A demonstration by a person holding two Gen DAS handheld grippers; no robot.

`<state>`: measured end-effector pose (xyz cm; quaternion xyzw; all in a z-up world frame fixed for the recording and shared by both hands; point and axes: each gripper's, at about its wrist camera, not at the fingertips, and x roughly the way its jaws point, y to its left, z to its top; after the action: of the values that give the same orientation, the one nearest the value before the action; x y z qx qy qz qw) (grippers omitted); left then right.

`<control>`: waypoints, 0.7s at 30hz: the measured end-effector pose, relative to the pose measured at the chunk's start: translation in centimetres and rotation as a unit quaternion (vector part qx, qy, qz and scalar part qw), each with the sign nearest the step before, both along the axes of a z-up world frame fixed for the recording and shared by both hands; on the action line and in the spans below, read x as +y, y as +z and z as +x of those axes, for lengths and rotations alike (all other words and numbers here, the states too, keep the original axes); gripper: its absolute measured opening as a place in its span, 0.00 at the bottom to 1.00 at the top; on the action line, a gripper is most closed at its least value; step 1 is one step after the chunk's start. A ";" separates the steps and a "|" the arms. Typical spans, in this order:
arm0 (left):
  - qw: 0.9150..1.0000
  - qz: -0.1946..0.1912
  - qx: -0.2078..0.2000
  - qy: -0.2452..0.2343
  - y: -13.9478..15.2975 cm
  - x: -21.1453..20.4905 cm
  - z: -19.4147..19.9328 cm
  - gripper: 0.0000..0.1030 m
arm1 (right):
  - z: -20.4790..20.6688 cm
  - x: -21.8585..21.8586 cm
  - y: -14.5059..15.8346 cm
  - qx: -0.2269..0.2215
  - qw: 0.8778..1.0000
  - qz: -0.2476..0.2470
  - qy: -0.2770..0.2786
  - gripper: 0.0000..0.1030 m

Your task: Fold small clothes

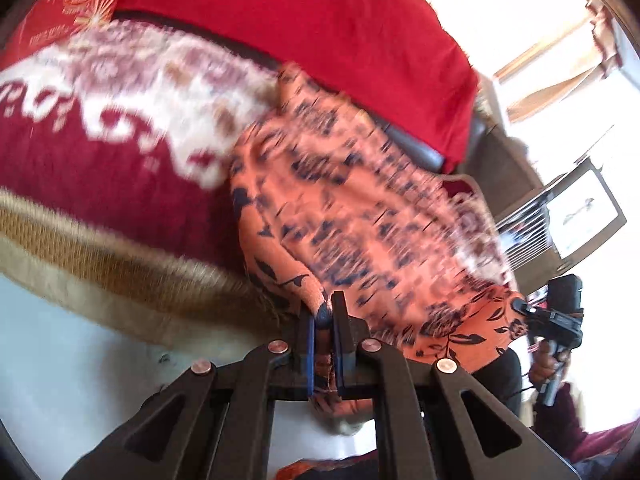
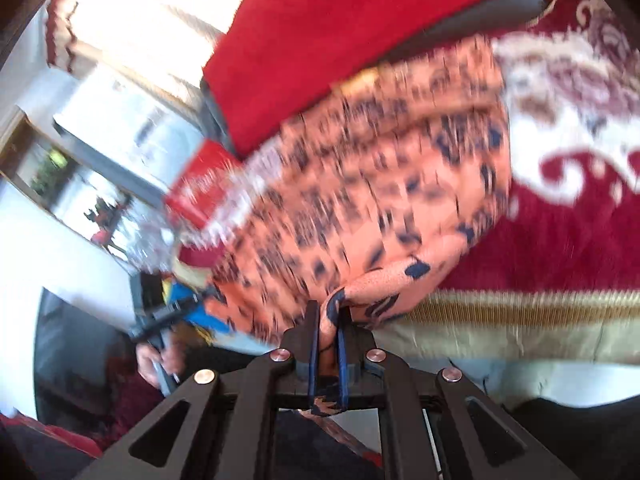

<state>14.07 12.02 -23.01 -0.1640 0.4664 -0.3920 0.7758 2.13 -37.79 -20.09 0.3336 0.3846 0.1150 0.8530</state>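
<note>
An orange garment with dark blue leaf prints (image 1: 340, 208) hangs stretched between both grippers above a red patterned blanket; it is motion-blurred. My left gripper (image 1: 325, 312) is shut on one edge of the garment. My right gripper (image 2: 330, 312) is shut on another edge of the same garment (image 2: 360, 184). In the left wrist view the right gripper (image 1: 520, 306) shows at the right, pinching the cloth. In the right wrist view the left gripper (image 2: 208, 300) shows at the left, held by a hand.
A red blanket with white floral pattern and tan fringe (image 1: 100, 168) lies under the garment. A plain red cloth (image 1: 320, 20) lies beyond it. A bright window with curtains (image 2: 140, 20) and furniture stand at the side.
</note>
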 end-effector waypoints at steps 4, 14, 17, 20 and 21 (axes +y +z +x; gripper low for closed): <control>0.999 -0.032 -0.023 0.006 4.4 -1.5 2.6 0.07 | 0.9 -2.7 2.9 -0.042 0.998 0.035 -0.034 0.07; 0.998 -0.029 -0.039 0.028 11.7 -9.3 18.0 0.07 | 8.6 -16.8 7.6 -0.110 0.974 0.083 -0.178 0.07; 0.998 0.020 -0.042 0.040 9.8 -14.1 23.4 0.07 | 12.1 -21.7 6.3 -0.104 0.960 0.109 -0.237 0.07; 0.998 0.034 -0.003 0.053 6.0 -16.3 26.1 0.07 | 14.2 -23.5 4.2 -0.099 0.952 0.119 -0.264 0.11; 0.998 0.028 0.007 0.060 4.8 -16.6 26.3 0.07 | 14.5 -23.3 3.6 -0.097 0.953 0.125 -0.258 0.12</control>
<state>40.37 -4.53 -18.26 -0.1723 0.4721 -0.3303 0.7989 16.68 -61.12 -16.52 0.5126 0.1838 -0.0298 0.8382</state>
